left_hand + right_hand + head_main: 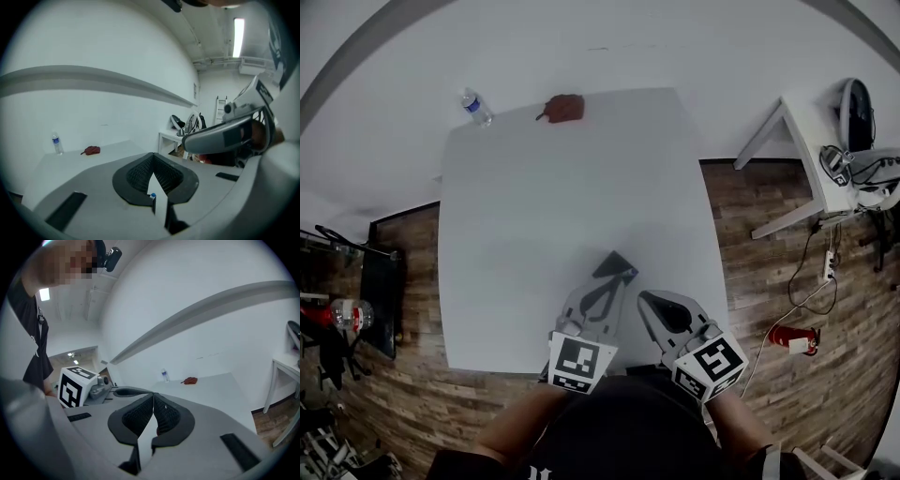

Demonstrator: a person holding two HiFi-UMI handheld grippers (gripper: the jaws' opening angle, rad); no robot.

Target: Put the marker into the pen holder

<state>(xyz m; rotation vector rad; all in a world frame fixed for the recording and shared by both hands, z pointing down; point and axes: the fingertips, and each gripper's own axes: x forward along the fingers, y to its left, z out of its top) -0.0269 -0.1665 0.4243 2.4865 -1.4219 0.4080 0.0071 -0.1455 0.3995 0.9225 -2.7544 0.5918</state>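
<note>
While left tool (614,268), right tool (646,299) sit closed, bottle (475,107) label illegible

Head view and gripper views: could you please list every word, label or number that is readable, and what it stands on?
No text is readable.
Label on the bottle: too small to read.
On the left cube and the right cube: black-and-white square patterns only, no words.

Your views are bright and evenly lit; a ceiling light (238,31) glares at one o'clock, and fisheye edges darken.
</note>
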